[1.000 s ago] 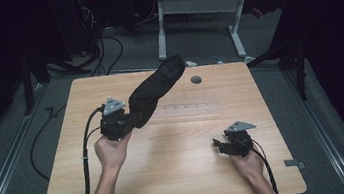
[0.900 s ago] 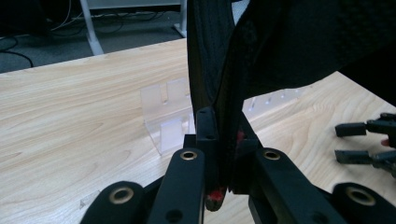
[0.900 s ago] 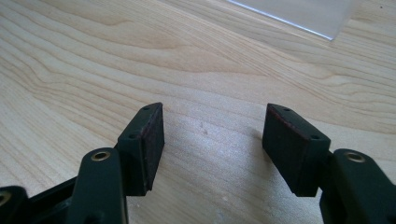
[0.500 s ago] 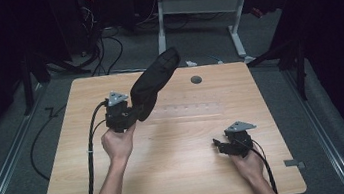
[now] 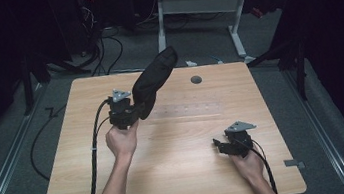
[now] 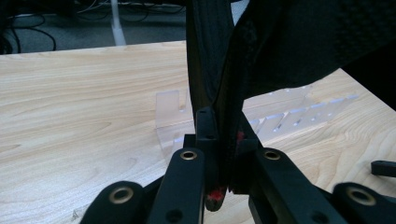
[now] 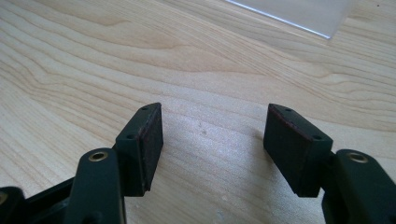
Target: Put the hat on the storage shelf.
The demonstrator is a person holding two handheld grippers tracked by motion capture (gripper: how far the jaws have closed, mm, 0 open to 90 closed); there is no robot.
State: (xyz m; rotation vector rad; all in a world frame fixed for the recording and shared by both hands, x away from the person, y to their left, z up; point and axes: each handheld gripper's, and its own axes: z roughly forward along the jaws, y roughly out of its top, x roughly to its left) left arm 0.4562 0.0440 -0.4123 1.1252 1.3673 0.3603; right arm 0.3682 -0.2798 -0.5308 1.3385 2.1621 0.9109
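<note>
A long black fabric pouch [image 5: 154, 79] rises slanting up and away over the table's far half. My left gripper [image 5: 137, 109] is shut on its lower end, and in the left gripper view the jaws pinch the pouch [image 6: 299, 37] edge between the gripper [image 6: 223, 140] pads. A hand holds this gripper above the wooden table [image 5: 180, 176]. My right gripper [image 5: 218, 145] rests low near the table's right front, held by the other hand. In the right gripper view the gripper [image 7: 214, 140] stands open with only bare wood between its pads.
A clear plastic slotted rack [image 5: 187, 110] lies flat at the table's middle, just right of the pouch; the rack [image 6: 285, 116] sits behind the held fabric. A small dark round cap [image 5: 196, 79] is set in the far table top. Cables trail off the left edge.
The left gripper has moved a little right and away with the pouch, and the pouch has swung to a steeper slant. The right gripper has stayed put.
</note>
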